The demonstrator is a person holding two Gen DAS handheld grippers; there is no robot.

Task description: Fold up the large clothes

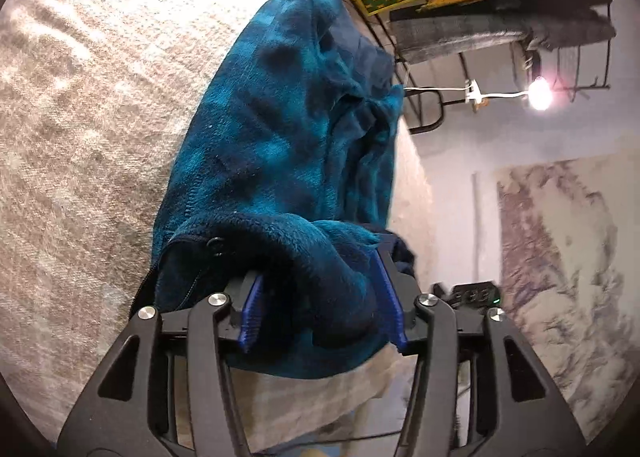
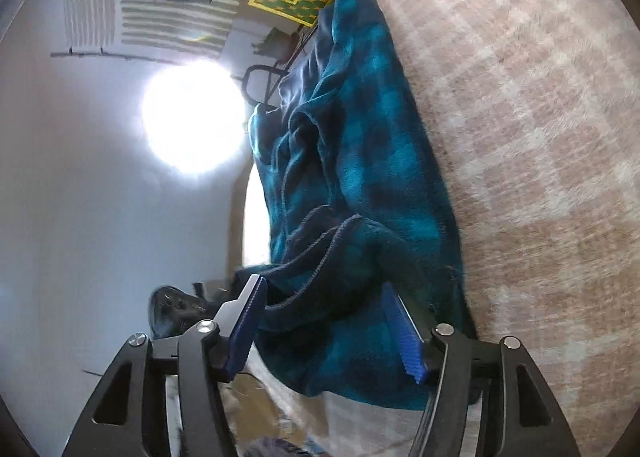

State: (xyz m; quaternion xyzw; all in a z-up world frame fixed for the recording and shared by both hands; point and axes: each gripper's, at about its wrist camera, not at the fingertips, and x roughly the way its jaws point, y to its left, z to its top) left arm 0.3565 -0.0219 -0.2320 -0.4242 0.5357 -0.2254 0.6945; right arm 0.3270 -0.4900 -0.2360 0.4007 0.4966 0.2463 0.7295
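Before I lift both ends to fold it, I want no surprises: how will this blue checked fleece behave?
The fleece will probably sag between the left gripper and right gripper; it already bunches in soft folds. Its thick pile fills both grippers, so slipping seems unlikely. It may drag on the fuzzy blanket.

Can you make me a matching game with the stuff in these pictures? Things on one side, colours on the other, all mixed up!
Things:
1. fleece garment
2. bed cover
3. poster border
4. finger pads

Colours:
A. yellow
B. teal and navy checks
C. bright blue
D. beige and white

Pairs: 1-B, 2-D, 3-A, 4-C

Both the left gripper and the right gripper have fleece between their fingers.
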